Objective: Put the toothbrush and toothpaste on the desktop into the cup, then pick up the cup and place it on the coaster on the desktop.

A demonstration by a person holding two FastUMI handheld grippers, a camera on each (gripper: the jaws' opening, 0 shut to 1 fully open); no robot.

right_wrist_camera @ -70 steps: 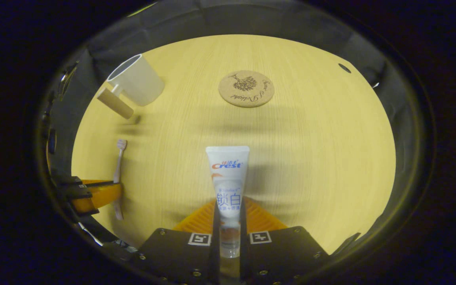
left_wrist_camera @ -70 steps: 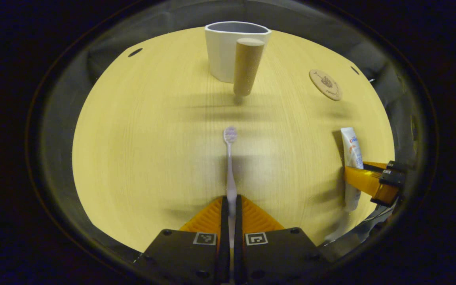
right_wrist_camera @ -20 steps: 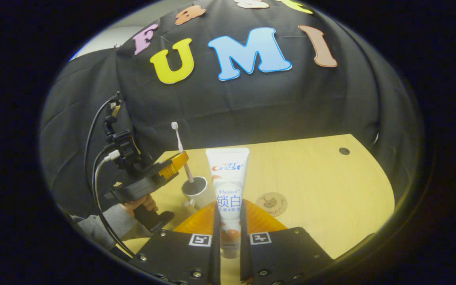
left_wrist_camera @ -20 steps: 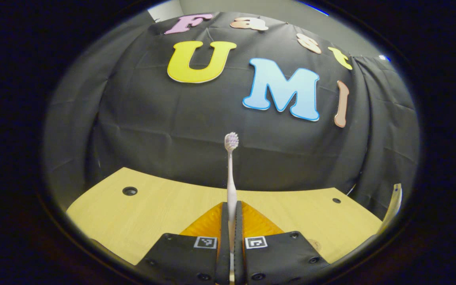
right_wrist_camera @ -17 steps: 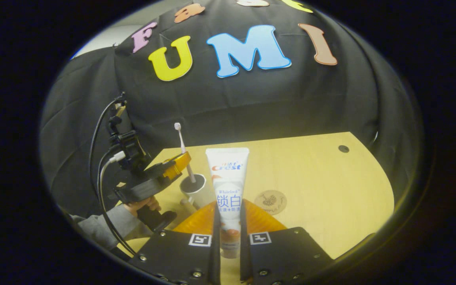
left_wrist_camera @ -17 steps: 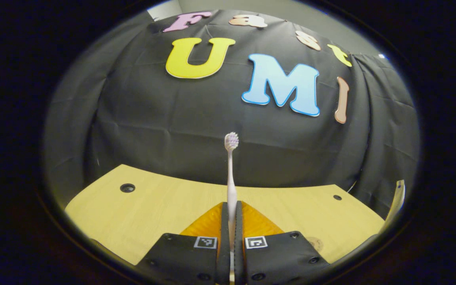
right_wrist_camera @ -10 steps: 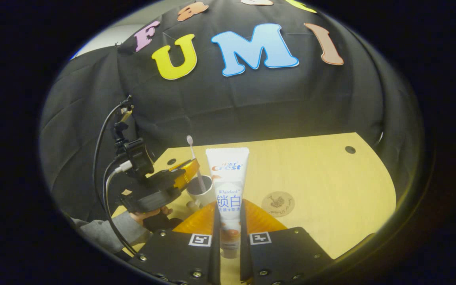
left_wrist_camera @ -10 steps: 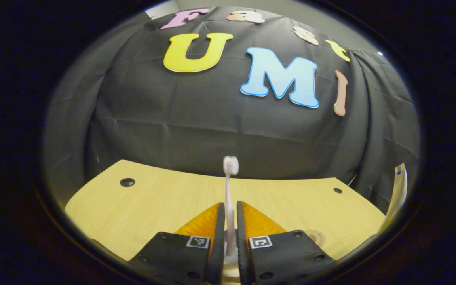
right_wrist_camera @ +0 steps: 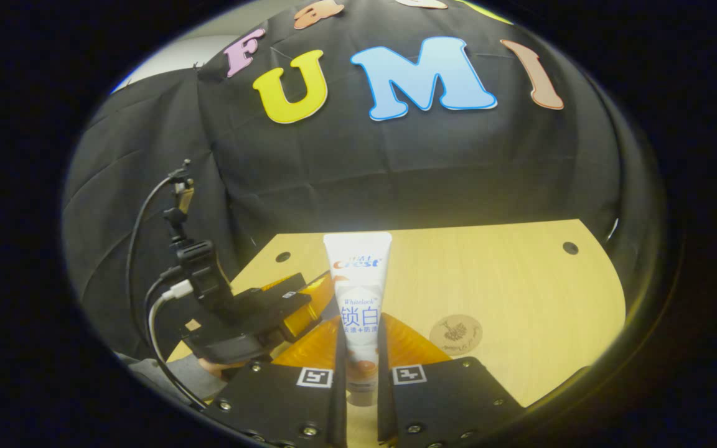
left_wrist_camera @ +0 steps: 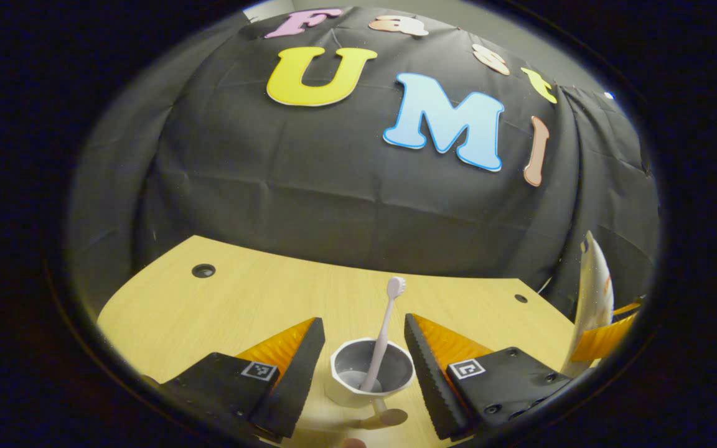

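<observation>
In the left gripper view the left tongs (left_wrist_camera: 358, 361) stand released, their two fingers spread wide to either side of the white cup (left_wrist_camera: 371, 373); the cup sits on the pale wooden worktop (left_wrist_camera: 221, 311), and the toothbrush (left_wrist_camera: 384, 330) stands in it, leaning, bristle head up; the cup's wooden handle (left_wrist_camera: 389, 415) points toward the camera. At the right edge the toothpaste tube (left_wrist_camera: 594, 292) shows upright in the other tongs. In the right gripper view the right tongs (right_wrist_camera: 361, 373) are clenched on the toothpaste tube (right_wrist_camera: 358, 305), flat end up; the round coaster (right_wrist_camera: 456, 334) lies on the worktop (right_wrist_camera: 489, 274) just to the right; the left tongs (right_wrist_camera: 296, 305) hover at the left, held above a grey sleeve (right_wrist_camera: 172, 373).
</observation>
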